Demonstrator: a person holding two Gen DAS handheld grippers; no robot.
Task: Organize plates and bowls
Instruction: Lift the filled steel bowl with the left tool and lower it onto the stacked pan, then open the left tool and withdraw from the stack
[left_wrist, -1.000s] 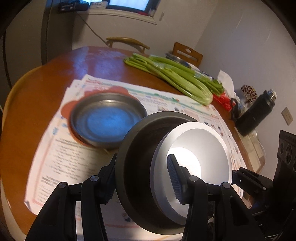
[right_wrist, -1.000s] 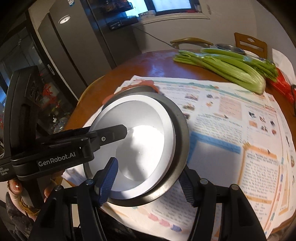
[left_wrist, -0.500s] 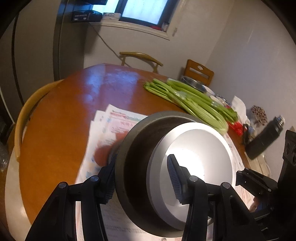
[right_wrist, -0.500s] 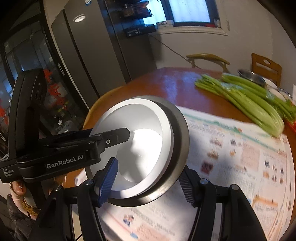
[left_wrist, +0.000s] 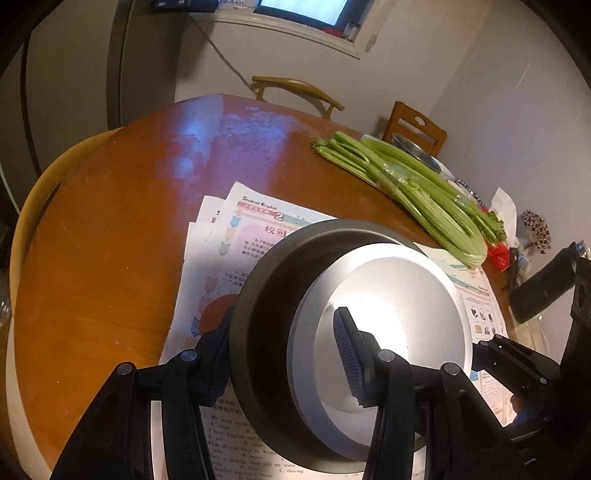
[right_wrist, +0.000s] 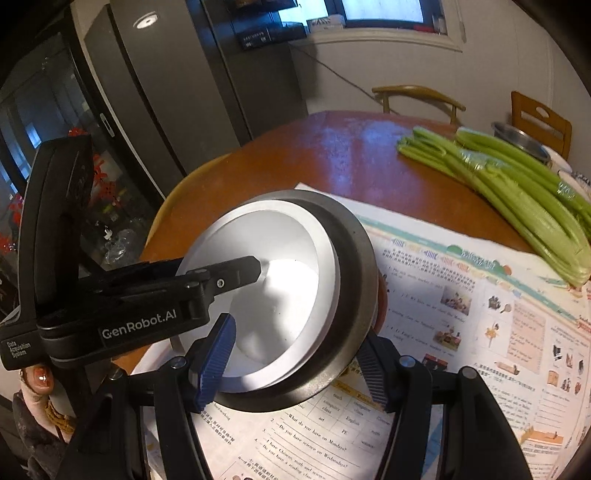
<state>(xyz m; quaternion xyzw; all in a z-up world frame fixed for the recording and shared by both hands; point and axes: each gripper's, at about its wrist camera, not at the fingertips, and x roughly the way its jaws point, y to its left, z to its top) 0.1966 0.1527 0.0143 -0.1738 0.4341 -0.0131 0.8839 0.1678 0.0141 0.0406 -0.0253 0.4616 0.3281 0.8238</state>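
Observation:
A white bowl (left_wrist: 406, 295) sits nested inside a dark metal dish (left_wrist: 258, 332), and the stack hangs over the newspaper's left part. My left gripper (left_wrist: 284, 354) is shut on the stack's left rim, one finger outside the dish and one inside the bowl. My right gripper (right_wrist: 295, 362) is shut on the opposite rim of the white bowl (right_wrist: 280, 288) and dark dish (right_wrist: 354, 295) in the same way. Each gripper shows in the other's view: the left gripper (right_wrist: 240, 273) and the right gripper (left_wrist: 517, 365).
Newspaper sheets (right_wrist: 480, 332) cover the near side of the round wooden table (left_wrist: 129, 221). A celery bunch (left_wrist: 406, 188) lies at the back right, with a steel bowl (right_wrist: 521, 140) behind it. A black flask (left_wrist: 546, 284) lies right; chairs (left_wrist: 295, 88) and a dark fridge (right_wrist: 166, 92) ring the table.
Both grippers carried the stack leftward over the table, still shut on it. The steel plate lying on the newspaper a second ago is no longer in view.

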